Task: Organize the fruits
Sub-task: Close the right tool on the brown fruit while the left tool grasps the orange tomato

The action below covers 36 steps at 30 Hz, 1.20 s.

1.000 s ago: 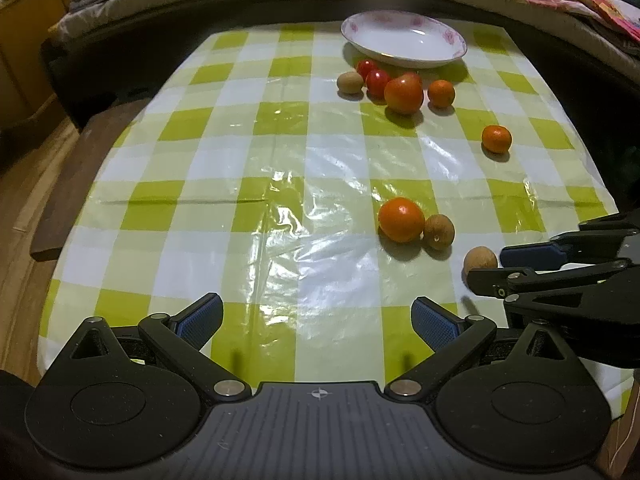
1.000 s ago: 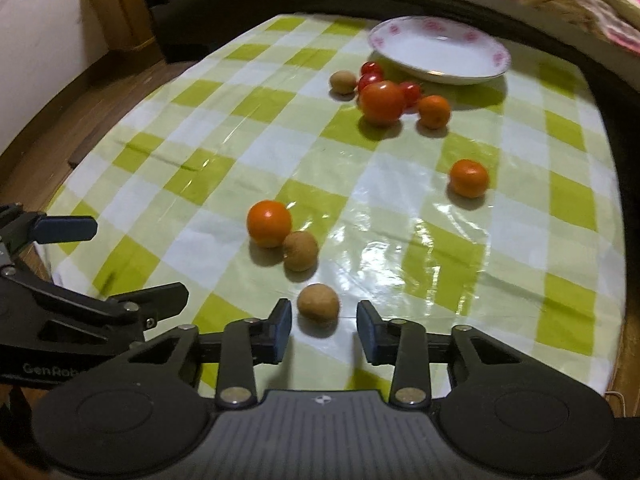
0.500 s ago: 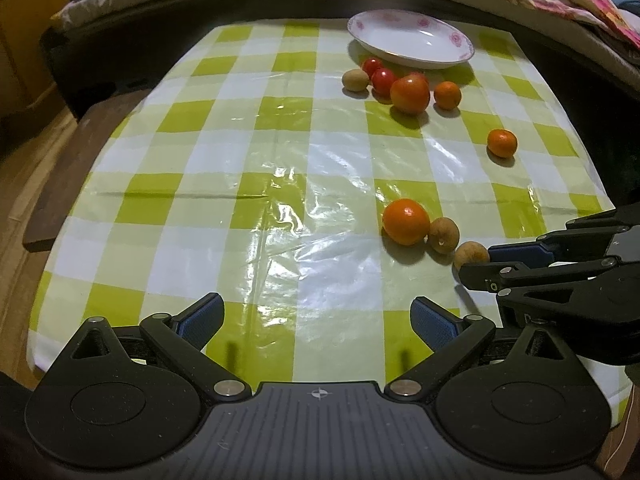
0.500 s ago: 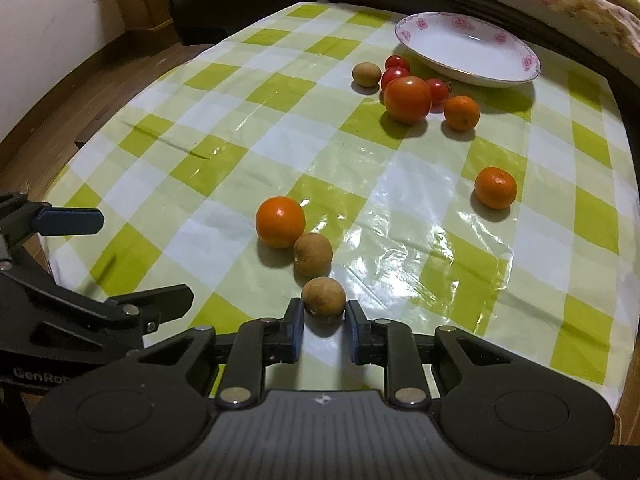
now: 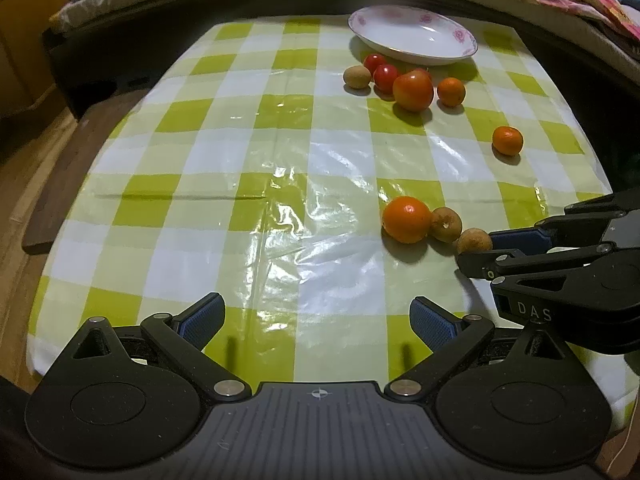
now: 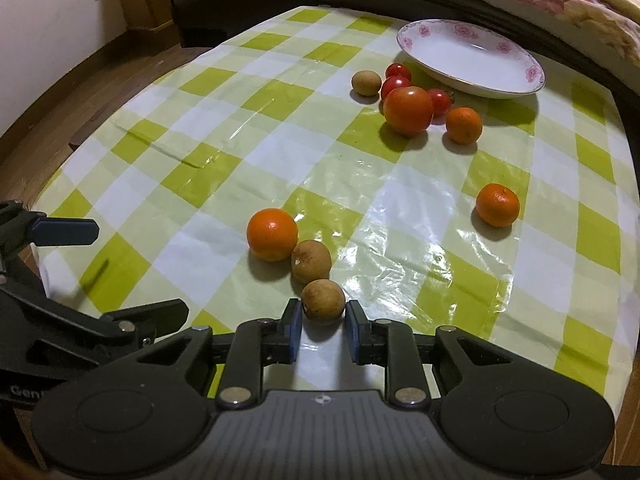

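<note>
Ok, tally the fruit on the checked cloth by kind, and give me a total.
Brown longans: 3, one near the plate, one beside the big orange, one between the right gripper's fingers.
Oranges: 3.
Large tomato: 1.
Cherry tomatoes: 3.
Total: 10.

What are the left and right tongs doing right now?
Left tongs: open, holding nothing.
Right tongs: shut on the small brown fruit.
</note>
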Each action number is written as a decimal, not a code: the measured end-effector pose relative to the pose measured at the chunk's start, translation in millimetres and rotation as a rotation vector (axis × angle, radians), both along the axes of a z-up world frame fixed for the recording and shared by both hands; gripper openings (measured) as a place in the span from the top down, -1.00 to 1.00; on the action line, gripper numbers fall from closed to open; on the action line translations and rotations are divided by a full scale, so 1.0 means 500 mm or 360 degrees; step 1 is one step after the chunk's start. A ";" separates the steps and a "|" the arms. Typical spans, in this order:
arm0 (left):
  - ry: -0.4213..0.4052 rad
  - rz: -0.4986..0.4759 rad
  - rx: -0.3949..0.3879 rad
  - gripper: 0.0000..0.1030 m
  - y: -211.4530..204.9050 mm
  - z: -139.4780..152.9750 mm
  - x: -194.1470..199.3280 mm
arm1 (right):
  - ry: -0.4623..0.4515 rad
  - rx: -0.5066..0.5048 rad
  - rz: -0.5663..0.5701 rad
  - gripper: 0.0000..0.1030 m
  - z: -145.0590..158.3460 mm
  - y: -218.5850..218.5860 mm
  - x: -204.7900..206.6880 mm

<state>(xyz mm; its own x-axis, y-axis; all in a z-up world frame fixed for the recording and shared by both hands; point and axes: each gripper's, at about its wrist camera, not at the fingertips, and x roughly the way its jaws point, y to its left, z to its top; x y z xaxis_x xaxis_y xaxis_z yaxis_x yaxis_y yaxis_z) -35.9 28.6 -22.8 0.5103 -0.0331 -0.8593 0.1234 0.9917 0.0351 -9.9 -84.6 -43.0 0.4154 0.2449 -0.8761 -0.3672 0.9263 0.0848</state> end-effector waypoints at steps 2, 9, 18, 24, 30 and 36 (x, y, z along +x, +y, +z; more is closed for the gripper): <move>-0.0020 -0.0005 0.0008 -0.95 -0.002 0.001 0.001 | -0.0005 -0.0023 0.0015 0.44 -0.001 0.002 0.002; -0.0072 -0.0101 0.0014 -0.83 -0.032 0.014 0.017 | -0.0007 -0.0052 0.0006 0.45 0.006 -0.005 0.014; -0.0060 -0.0303 0.0088 -0.41 -0.087 0.003 0.064 | -0.0091 0.0006 -0.0080 0.45 0.056 -0.054 0.009; 0.0031 -0.0273 -0.0073 -0.17 -0.071 -0.025 0.112 | -0.0033 0.0042 -0.0156 0.45 0.046 -0.071 0.028; 0.0030 -0.0306 -0.0043 -0.11 -0.089 -0.035 0.118 | 0.0010 0.0045 -0.0150 0.45 0.028 -0.074 0.033; 0.0030 -0.0315 -0.0041 0.03 -0.098 -0.038 0.126 | 0.0039 0.0049 -0.0171 0.45 0.020 -0.082 0.035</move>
<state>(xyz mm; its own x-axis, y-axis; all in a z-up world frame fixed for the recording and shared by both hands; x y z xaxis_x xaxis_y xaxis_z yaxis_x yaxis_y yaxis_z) 26.9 -20.5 -41.9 0.4754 -0.1533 -0.8663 0.3165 0.9486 0.0058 7.7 -125.5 -32.8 0.4194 0.2271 -0.8789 -0.2635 0.9570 0.1215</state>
